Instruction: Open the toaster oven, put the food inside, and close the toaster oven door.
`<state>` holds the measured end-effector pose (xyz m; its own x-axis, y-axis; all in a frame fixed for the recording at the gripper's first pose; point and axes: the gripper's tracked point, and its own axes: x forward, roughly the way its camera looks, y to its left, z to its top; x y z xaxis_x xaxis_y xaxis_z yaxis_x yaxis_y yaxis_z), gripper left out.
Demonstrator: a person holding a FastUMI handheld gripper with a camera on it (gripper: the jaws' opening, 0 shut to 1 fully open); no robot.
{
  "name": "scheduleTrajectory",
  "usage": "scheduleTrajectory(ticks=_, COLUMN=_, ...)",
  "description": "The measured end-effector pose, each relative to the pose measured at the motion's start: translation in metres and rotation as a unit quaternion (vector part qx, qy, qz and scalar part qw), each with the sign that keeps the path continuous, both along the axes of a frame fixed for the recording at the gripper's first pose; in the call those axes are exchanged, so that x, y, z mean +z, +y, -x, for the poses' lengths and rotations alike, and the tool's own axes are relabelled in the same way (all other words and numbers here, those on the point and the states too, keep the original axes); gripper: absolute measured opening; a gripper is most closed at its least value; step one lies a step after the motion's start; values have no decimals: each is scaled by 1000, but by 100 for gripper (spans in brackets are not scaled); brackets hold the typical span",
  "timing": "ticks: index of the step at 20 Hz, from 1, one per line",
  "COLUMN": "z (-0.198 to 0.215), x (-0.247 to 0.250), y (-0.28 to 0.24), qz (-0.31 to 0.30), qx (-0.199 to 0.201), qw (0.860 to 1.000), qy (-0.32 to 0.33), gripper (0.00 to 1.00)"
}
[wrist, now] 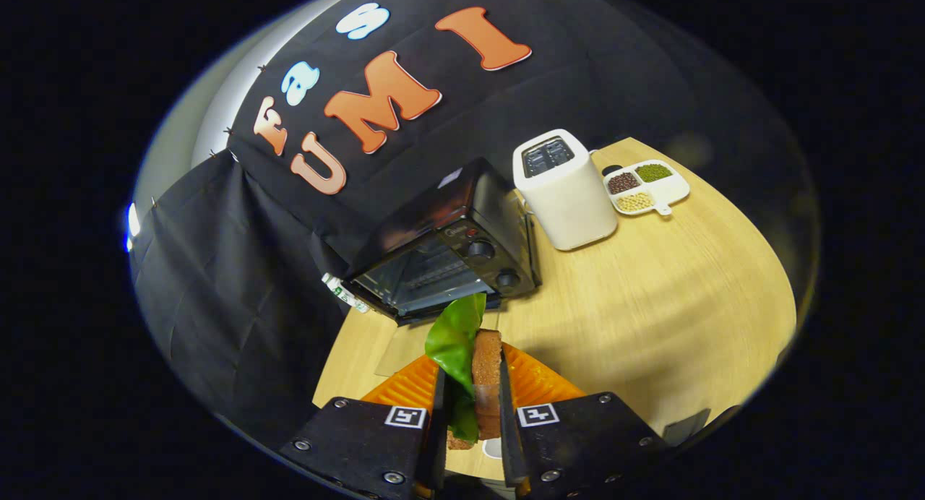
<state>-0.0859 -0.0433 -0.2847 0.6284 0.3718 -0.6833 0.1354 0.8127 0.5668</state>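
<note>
Gripper [471, 406] at lower centre of the frame; its two fingers drawn in narrow and pressing from either side on a brown slice of toast with a green lettuce leaf [473, 363] clamped against it; the food stands on edge between the fingers, lifted above an orange ridged plastic plate [538, 381] just under and behind it.

Handling, as judgement: light; the bread stiff enough to take a pinch across its faces but crumbly if squeezed hard; the leaf soft, floppy, probably slick, rising free above the fingers and leaning left, so it could slide out or catch on the oven mouth; the hold looks best low on the slice with the leaf trapped, as it is here.

Black toaster oven with glass door and two round knobs [452, 258] at centre frame, just beyond the food; the door appears dropped open toward the fingers, a wire rack dimly visible inside, though glare makes this uncertain; cavity contents cannot be told.

White two-slot pop-up toaster [567, 193] to the right of the oven, slots look empty; further upper right, a white divided dish [668, 191] with three compartments: dark reddish-brown beans, green beans, pale yellow beans.

All stand on a light wooden tabletop [672, 298]; food still outside the oven; insertion and door closing remain.
</note>
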Motion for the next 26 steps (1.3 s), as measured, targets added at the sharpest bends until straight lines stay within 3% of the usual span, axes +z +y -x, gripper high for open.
scheduleTrajectory(ticks=10, z=-65, x=-22, y=83, qz=-44, qx=-55, qw=996, qy=-45, gripper=32)
scheduleTrajectory(ticks=17, z=-104, x=-52, y=116, qz=-87, qx=-131, qw=986, qy=-53, gripper=31)
scheduleTrajectory(ticks=26, z=-152, x=-76, y=136, qz=-156, qx=-225, qw=958, qy=-84, gripper=29)
